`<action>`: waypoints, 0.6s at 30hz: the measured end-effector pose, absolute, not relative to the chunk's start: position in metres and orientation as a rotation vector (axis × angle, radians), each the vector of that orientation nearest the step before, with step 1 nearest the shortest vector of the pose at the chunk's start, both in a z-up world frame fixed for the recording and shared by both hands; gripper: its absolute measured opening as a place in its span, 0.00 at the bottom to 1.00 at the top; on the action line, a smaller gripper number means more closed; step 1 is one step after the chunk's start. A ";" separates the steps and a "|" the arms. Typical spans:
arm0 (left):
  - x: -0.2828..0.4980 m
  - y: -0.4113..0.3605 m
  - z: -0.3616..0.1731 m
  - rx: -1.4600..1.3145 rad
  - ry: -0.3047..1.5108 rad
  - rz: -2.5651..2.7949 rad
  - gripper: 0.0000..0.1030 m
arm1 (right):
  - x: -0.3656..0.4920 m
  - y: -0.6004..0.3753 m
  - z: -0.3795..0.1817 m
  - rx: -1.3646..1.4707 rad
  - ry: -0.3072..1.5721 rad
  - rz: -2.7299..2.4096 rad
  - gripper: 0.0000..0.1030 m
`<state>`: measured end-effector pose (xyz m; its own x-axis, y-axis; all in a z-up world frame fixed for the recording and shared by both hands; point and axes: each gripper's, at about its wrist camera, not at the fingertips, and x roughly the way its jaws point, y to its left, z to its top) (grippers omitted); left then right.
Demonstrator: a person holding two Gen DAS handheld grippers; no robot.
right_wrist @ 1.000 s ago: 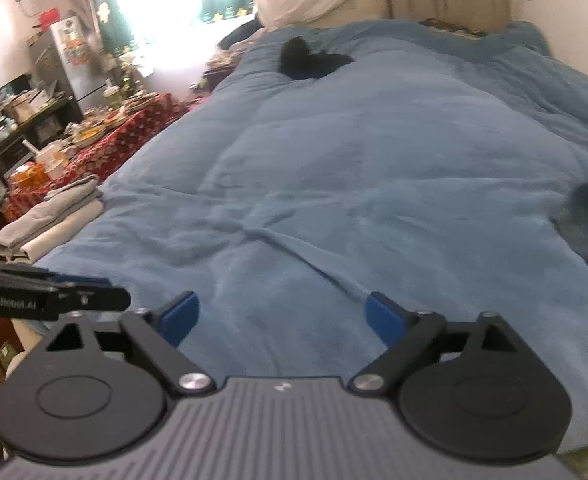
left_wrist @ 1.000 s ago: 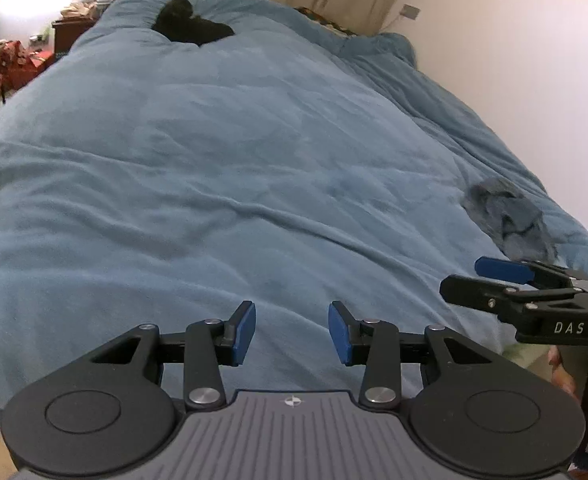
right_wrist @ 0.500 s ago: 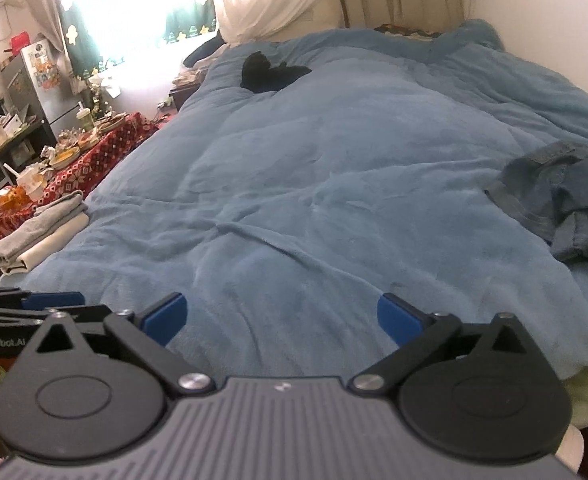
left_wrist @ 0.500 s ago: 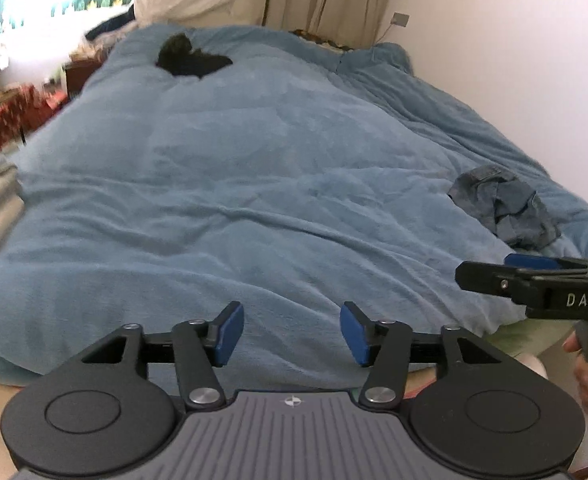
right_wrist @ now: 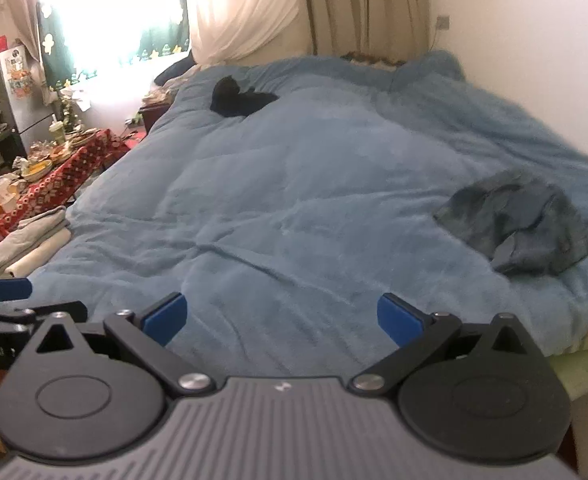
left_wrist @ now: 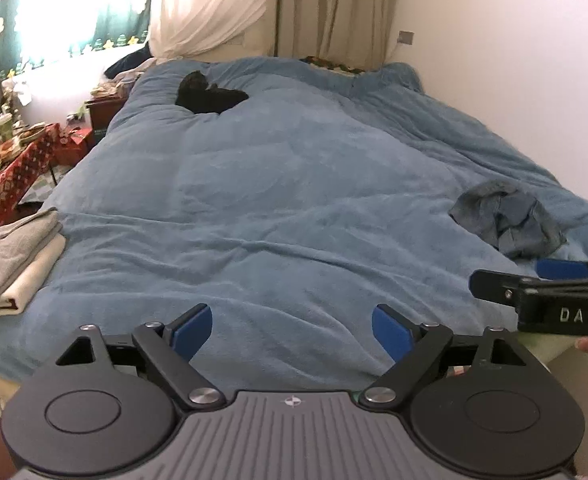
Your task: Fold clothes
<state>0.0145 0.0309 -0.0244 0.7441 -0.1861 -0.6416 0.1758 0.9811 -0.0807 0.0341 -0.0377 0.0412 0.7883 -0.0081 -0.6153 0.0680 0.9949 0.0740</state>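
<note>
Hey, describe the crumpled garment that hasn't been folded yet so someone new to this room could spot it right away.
Start from the big blue blanket that covers the bed. Look along its right side, near the white wall, where the crumpled denim-blue garment lies in a loose heap. Unlike the folded grey and cream stack on the opposite edge and the black item at the far end, it is rumpled and bluish grey.

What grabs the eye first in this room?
A big blue blanket covers the whole bed. On it lie a crumpled denim garment at the right edge, a black heap at the far end, and folded grey and cream clothes at the left edge.
</note>
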 end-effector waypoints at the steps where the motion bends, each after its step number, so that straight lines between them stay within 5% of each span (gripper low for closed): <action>1: 0.014 0.032 -0.022 -0.017 0.702 -0.191 0.84 | 0.031 -0.036 0.045 0.086 0.653 -0.052 0.99; 18: -0.008 0.013 -0.019 0.039 0.750 -0.022 0.86 | 0.009 -0.011 0.061 0.048 0.690 -0.130 0.99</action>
<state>-0.0080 0.0133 -0.0186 0.7315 -0.0061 -0.6818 0.0343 0.9990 0.0279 0.0089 -0.0114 0.0612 0.7636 -0.1038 -0.6372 0.1357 0.9908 0.0012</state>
